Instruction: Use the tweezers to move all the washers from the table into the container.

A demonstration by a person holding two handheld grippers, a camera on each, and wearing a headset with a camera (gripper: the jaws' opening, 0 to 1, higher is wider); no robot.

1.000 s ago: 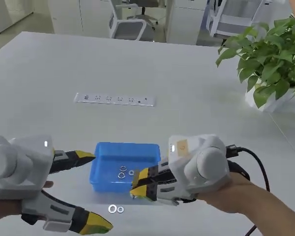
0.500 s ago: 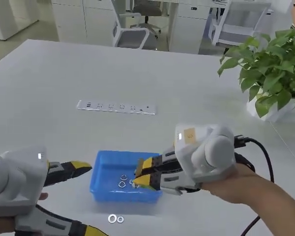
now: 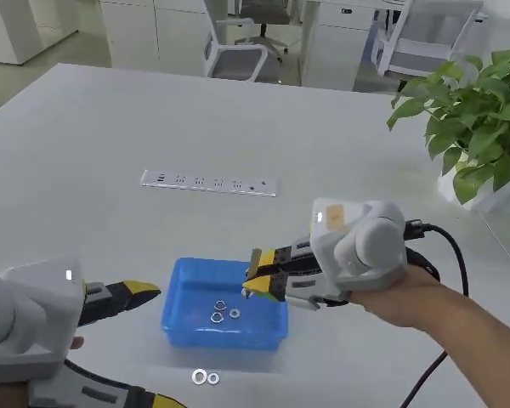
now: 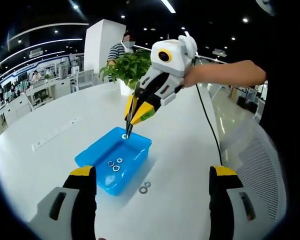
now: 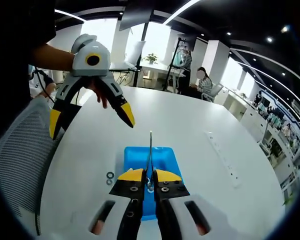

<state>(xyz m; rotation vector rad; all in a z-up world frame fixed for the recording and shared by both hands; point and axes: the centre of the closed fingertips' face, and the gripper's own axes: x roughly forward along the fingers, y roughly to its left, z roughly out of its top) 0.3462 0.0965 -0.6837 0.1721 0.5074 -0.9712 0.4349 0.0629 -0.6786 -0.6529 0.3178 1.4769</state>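
Note:
A blue container (image 3: 263, 327) sits near the table's front edge with three washers (image 3: 218, 312) inside. Two more washers (image 3: 206, 376) lie on the table just in front of it; they also show as washers (image 4: 144, 188) and washers (image 5: 110, 177). My right gripper (image 3: 262, 276) is shut on thin tweezers (image 4: 130, 116), whose tip hangs over the container's right part (image 4: 135, 145). A small ring seems pinched at the tip. The tweezers (image 5: 150, 147) point out over the container (image 5: 162, 157). My left gripper (image 4: 152, 172) stands open to the container's left, nothing between its fingers.
A white power strip (image 3: 208, 183) lies farther back on the grey table (image 3: 110, 127). A potted plant (image 3: 472, 110) stands at the right edge. A black cable (image 3: 446, 246) trails from my right gripper. Office chairs stand beyond the table.
My right gripper has risen from beside the table washers and carried the tweezers back over the container. The left gripper has stayed open.

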